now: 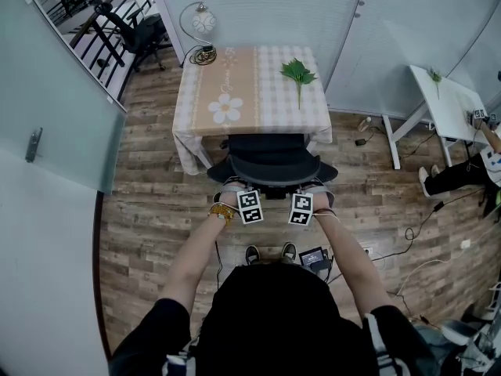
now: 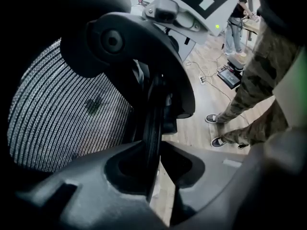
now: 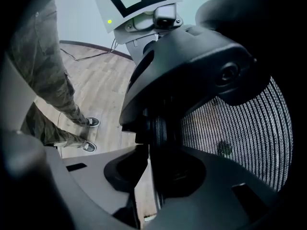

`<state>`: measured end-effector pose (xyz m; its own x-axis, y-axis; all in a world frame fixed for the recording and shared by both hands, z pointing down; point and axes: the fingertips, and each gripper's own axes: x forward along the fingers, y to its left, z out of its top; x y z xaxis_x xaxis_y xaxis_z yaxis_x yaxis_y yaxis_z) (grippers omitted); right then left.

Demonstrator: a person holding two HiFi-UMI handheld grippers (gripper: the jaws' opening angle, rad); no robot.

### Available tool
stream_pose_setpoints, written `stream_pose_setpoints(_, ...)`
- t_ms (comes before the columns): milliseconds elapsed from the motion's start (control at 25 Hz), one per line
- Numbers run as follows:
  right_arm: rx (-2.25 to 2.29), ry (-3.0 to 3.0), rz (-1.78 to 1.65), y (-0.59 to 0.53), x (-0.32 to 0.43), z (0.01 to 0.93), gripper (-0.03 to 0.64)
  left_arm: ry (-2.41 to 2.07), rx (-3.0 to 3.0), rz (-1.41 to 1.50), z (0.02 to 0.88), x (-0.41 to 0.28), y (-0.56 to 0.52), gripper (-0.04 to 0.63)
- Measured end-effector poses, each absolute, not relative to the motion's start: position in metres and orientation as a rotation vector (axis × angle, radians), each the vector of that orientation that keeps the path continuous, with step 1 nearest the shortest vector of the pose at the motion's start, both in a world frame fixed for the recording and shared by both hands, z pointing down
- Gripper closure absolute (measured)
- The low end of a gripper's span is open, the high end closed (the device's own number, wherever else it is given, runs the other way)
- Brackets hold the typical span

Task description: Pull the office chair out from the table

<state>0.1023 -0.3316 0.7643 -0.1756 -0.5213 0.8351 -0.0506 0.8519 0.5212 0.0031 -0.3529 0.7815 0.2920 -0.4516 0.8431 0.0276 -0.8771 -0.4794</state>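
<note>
Right now the person is standing just behind the office chair (image 1: pixel 270 163), which is sitting pushed in at the near edge of the worktop (image 1: pixel 235 61), with its backrest turned toward the person and its front seemingly reaching under the hanging checked cloth. The left gripper (image 1: pixel 244 194) and the right gripper (image 1: pixel 307 194) are resting side by side on the top of the backrest, left and right of its middle. In the left gripper view the dark rim of the backrest (image 2: pixel 152 128) is running straight between the jaws, with the mesh (image 2: pixel 62 119) spreading off to the left. The right gripper view is showing the same rim between that gripper's jaws. Both pairs of jaws are clenching on that rim, so each is grasping the chair.

The step in hand appears to be the grip itself, with the pull not yet begun, since the chair is lying close against the worktop. The next move is probably calling for an even draw of both hands toward the person, so the chair is rolling straight back over the wooden floor (image 1: pixel 156 210). The person's feet are standing near the chair's base and may need to be stepping back. An uneven pull could be swivelling the chair instead.
</note>
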Motion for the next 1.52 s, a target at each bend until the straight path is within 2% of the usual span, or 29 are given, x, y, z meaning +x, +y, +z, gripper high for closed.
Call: stream_pose_setpoints(1520, 0.473, -1.703, -0.413, -0.306, 0.096, 0.766, 0.54, 0.351, -2.174, -1.65, 0.783, -0.003, -0.326, 0.499)
